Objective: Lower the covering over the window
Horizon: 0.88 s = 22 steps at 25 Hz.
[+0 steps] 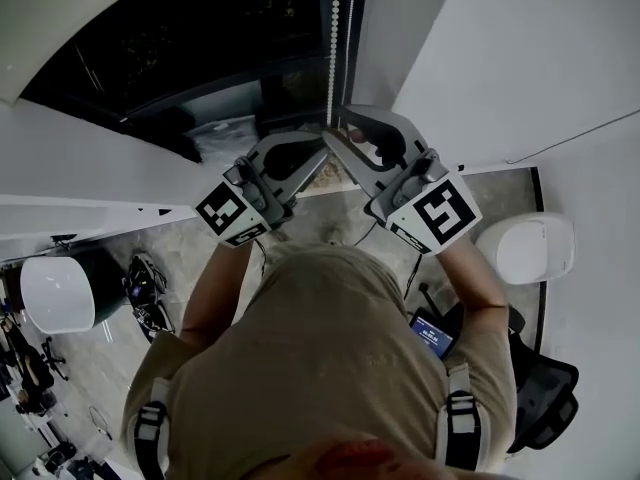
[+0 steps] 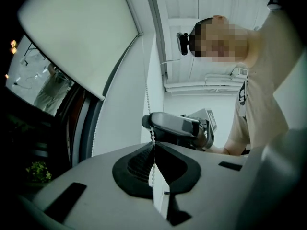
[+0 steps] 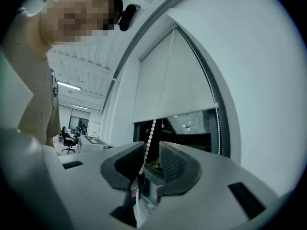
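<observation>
- The left gripper (image 1: 318, 168) and the right gripper (image 1: 345, 140), in the head view, meet at the bead chain (image 1: 333, 48), which hangs beside the dark window (image 1: 150, 48)
- Left gripper view: its jaws are clenched on the chain, and the right gripper sits just above them; the roller blind (image 2: 81, 37) covers only the upper glass
- Right gripper view: its jaws stand apart, released, and the chain runs loosely between them with no pad pressing it; below the blind's hem a band of glass is bare
- The lowering looks partly done; more pulls on the chain seem needed before the hem reaches the sill
</observation>
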### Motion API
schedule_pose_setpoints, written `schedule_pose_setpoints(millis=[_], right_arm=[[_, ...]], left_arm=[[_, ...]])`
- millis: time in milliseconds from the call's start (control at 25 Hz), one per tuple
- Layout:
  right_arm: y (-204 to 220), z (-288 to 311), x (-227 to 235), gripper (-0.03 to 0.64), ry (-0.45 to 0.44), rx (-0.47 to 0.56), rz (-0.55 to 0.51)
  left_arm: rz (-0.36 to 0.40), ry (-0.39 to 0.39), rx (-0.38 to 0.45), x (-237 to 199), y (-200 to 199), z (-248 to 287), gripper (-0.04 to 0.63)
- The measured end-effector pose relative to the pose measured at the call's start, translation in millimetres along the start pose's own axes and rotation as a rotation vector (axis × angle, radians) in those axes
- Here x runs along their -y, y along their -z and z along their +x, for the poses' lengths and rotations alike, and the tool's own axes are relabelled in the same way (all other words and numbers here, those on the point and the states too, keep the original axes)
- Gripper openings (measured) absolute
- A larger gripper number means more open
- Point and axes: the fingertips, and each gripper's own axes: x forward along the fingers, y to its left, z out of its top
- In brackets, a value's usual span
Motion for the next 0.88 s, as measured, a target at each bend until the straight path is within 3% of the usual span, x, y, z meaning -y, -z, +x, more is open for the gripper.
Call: schedule_pose_setpoints(millis=[80,160,240,280,320,360,480,560,600,680,880], right_arm=[[-2,8,-3,0.088,-0.018,-0.008,-0.005],[2,10,-7,0.017,-0.033,-0.019,0.022],[9,8,-4,0.011,-0.01,-0.008,0.055],[17,6,-2,0.011,0.003,-0.019,0.059],[29,6,-4,0.011,0.002,-0.048,0.058],[43,5,-9,0.011,-0.011,-0.087,0.056],[68,4,-23,0.011,-0.045,-0.152,0.048],[70,6,-27,0.011,-0.046,-0.146,0.065],[70,6,-29,0.011,-0.043,-0.142,0.071],[71,5,-29,0.011,-0.029,-0.147,0.062],[54,-15,-40,0.016,0.02,-0.161,-0.265]], left_arm=[[-0.005,0.006,-0.005,3,5,-1,0.021],[-0.018,0.007,0.001,4,10,-6,0.021],[-0.052,0.0,0.048,-3,7,-18,0.023],[-0.085,-0.012,0.09,-12,1,-26,0.057],[-0.115,-0.028,0.133,-21,-7,-33,0.15],[-0.125,-0.036,0.163,-27,-17,-35,0.155],[-0.063,0.016,0.18,-20,-51,-13,0.155],[0.0,0.049,0.142,-14,-63,6,0.153],[0.027,0.064,0.116,-10,-63,12,0.084],[0.033,0.102,0.097,-5,-60,18,0.031],[0.045,0.062,0.118,-14,-53,2,0.025]])
